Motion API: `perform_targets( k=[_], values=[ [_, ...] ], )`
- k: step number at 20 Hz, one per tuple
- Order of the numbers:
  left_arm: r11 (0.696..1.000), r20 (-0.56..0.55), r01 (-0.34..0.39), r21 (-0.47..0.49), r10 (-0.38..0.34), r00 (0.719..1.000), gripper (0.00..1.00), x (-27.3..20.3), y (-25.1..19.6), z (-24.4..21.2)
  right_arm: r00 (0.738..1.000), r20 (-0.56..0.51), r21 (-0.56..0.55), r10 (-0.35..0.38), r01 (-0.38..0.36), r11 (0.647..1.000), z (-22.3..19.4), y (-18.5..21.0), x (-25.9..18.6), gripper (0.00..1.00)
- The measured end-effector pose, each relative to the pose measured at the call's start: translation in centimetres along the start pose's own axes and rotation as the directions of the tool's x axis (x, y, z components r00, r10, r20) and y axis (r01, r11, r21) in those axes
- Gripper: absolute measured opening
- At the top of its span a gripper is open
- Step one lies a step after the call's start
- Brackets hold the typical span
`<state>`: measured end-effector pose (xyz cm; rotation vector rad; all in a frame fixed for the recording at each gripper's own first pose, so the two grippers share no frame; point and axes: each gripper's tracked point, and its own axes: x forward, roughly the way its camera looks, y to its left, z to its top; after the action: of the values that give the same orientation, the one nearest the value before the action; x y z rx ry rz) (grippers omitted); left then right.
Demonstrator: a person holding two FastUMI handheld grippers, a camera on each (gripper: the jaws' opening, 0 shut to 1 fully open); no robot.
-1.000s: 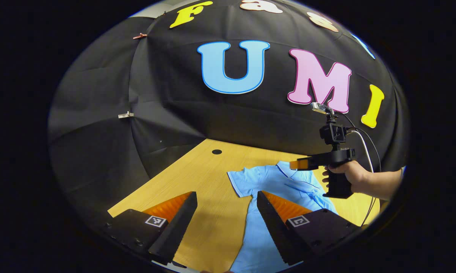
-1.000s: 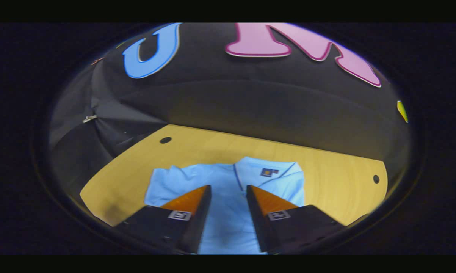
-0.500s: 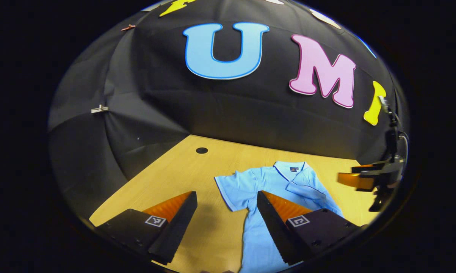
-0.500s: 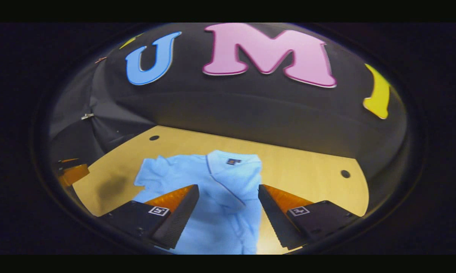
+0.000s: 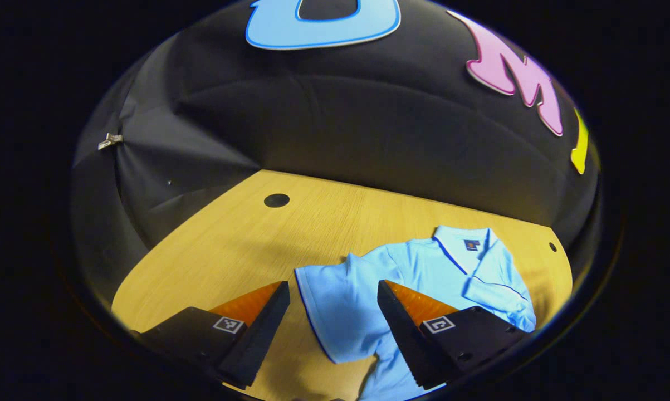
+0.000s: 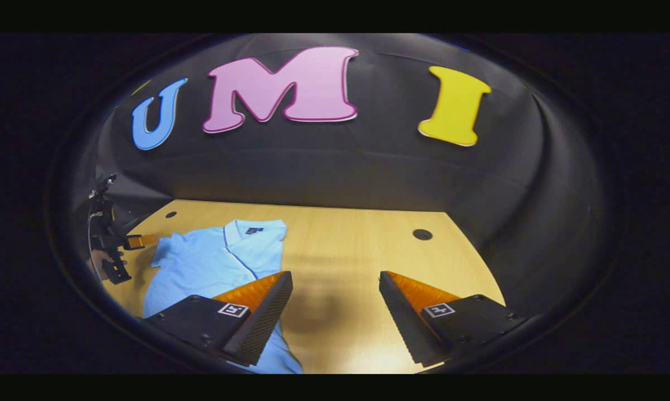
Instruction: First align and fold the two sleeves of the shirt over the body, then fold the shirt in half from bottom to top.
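shirt (image 5: 418, 273): lies flat on the bench (image 5: 229, 245), collar toward the far edge, long axis running far to near.
unfolded sleeve (image 5: 329, 301): spread out, directly ahead of the left gripper (image 5: 332, 317), fingers wide, empty, the nearer one.
right gripper (image 6: 335, 309): fingers wide, empty, over bare bench beside the shirt.
hidden: hem cut off.

The right claw (image 6: 335, 312) has swung off the shirt (image 6: 212, 262) to bare counter (image 6: 357, 250); the left claw (image 5: 332, 317) has closed in on the unfolded sleeve (image 5: 335, 301).
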<state>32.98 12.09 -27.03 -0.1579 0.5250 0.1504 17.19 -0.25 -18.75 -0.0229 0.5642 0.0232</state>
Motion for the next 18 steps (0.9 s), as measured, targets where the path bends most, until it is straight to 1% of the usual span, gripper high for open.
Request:
perform_targets(
  k=[1,3,4,5,6,7,9,10,11,14,16,17,18],
  values=[
    [1.000,-0.014,-0.003,-0.007,0.003,1.000,1.00,1.4,-0.1,-0.2,1.000,0.000,0.011,-0.015,0.015,1.000,-0.3,-1.2,-0.4,0.98],
    [1.000,-0.048,-0.010,0.002,0.010,0.999,1.00,3.4,0.1,-0.9,0.999,0.004,0.022,-0.043,0.043,0.999,-1.0,-3.0,-1.1,0.95],
    [1.000,-0.074,-0.021,0.016,0.022,0.997,1.00,4.1,0.3,-1.7,0.999,0.003,0.028,-0.053,0.053,0.998,-1.4,-3.6,-1.6,0.98],
    [0.999,-0.094,-0.037,0.033,0.040,0.995,1.00,4.5,0.6,-2.3,0.998,0.000,0.034,-0.056,0.056,0.998,-1.7,-4.2,-1.9,0.98],
    [0.997,-0.083,-0.050,0.065,0.055,0.995,1.00,4.7,1.0,-2.1,0.999,-0.009,0.038,-0.053,0.053,0.998,-2.2,-4.6,-2.3,0.98],
    [0.996,-0.081,-0.042,0.072,0.048,0.996,1.00,4.7,0.7,-2.3,0.998,-0.016,0.042,-0.052,0.053,0.998,-2.6,-4.8,-2.5,0.96],
    [0.997,-0.080,-0.029,0.073,0.035,0.996,1.00,4.8,0.3,-2.0,0.998,-0.017,0.057,-0.060,0.061,0.996,-2.8,-5.7,-2.8,0.98],
    [0.997,-0.077,-0.021,0.077,0.027,0.997,0.95,4.9,0.3,-2.0,0.998,-0.013,0.066,-0.065,0.065,0.996,-3.0,-5.9,-2.8,0.98],
    [0.997,-0.077,-0.009,0.080,0.015,0.997,0.86,4.9,-0.1,-2.1,0.998,-0.016,0.074,-0.067,0.068,0.995,-3.3,-6.1,-2.7,0.98],
    [0.995,-0.068,0.033,0.097,-0.027,0.997,0.48,5.1,-1.8,-2.3,0.998,-0.034,0.094,-0.058,0.061,0.994,-4.7,-6.6,-2.7,0.98],
    [0.995,-0.058,0.028,0.098,-0.023,0.998,0.22,4.9,-1.8,-1.9,0.998,-0.044,0.100,-0.049,0.053,0.994,-5.6,-6.5,-2.7,0.98],
    [0.995,-0.056,0.020,0.097,-0.014,0.998,0.09,5.0,-1.8,-2.0,0.998,-0.048,0.106,-0.046,0.051,0.993,-5.8,-6.3,-2.7,0.96],
    [0.995,-0.050,0.012,0.097,-0.008,0.999,0.07,4.9,-1.8,-1.9,0.998,-0.048,0.113,-0.044,0.049,0.992,-6.0,-6.3,-2.8,0.98]
  ],
)
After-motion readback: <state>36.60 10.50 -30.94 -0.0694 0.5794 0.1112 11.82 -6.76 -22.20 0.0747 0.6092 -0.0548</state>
